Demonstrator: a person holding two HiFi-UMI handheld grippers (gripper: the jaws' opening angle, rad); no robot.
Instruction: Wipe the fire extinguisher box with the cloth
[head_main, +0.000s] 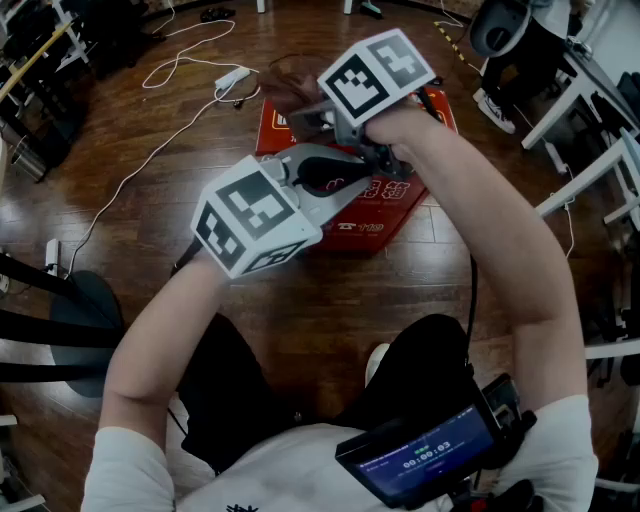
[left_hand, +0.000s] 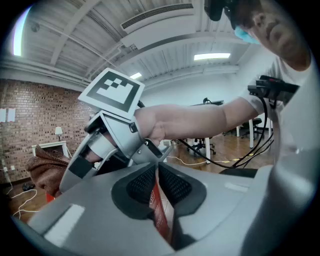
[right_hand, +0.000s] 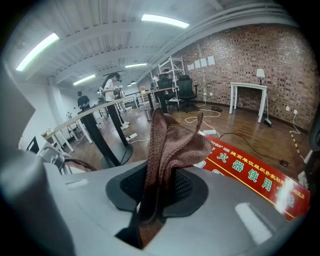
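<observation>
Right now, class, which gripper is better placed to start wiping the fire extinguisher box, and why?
The right gripper: its jaws are shut on the brown cloth, with the red box just beyond. The left gripper carries no cloth; its jaws pinch a red edge of the box.

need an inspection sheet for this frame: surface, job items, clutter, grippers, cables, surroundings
Surface: wooden floor; no table, the work is done on the floor.
Job's things: red box lies flat on the floor; brown cloth bunched, near the box's far corner.
Clutter: power strip beyond the box; round black base to the left.
Grippers: left gripper shut on a thin red edge of the box; right gripper shut on the cloth.
Cables: white cable loops across the floor toward the power strip; black cable runs down along the right arm.
Surroundings: brick wall; people at desks far off.
</observation>
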